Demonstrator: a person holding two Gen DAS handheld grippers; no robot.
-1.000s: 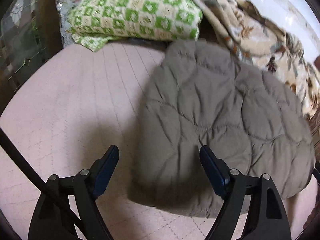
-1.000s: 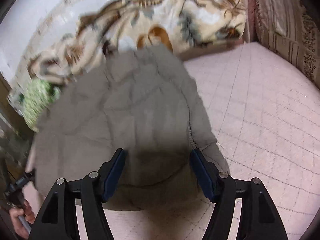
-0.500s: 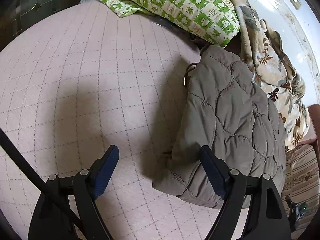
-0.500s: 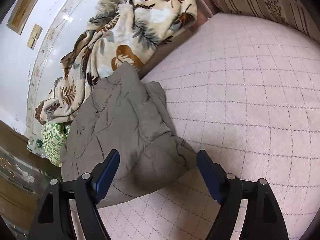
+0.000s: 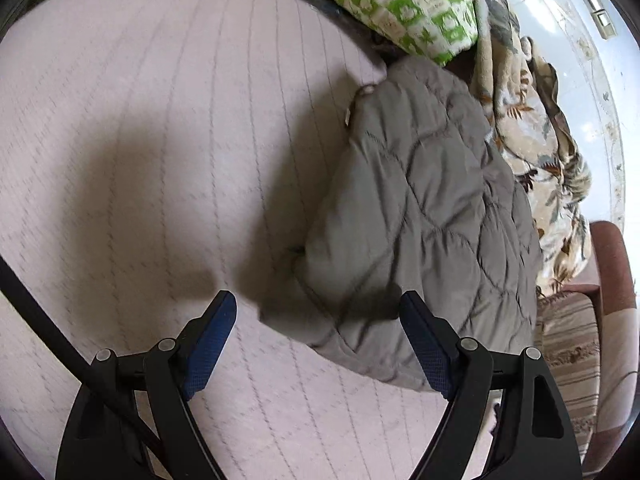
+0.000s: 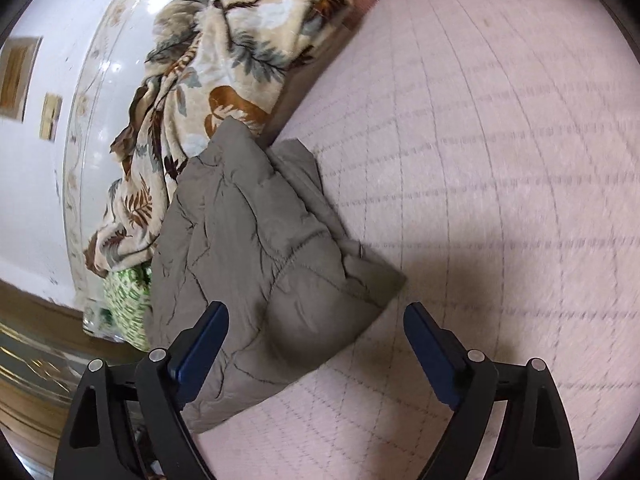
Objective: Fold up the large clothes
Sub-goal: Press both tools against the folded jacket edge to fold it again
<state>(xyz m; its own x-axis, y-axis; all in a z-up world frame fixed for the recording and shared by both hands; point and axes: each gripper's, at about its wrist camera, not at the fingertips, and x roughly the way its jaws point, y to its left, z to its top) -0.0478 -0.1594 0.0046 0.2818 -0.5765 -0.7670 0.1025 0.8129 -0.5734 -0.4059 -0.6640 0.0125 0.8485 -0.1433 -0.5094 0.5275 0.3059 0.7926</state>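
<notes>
Risk: padded jacket (image 5: 424, 216) may spring unfolded. I keep left tool (image 5: 320, 320) spread, empty; right tool (image 6: 316, 332) has just been opening, nothing pinched.

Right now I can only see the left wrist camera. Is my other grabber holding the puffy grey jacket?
Observer: No. The right gripper is open. Its fingers have just been opening, and the grey jacket shows between them, but the pads don't press on it.
Operator: Does any bit of it stick out on that side?
Observer: Yes, a flat corner pokes out sideways onto the pink mat.
</notes>
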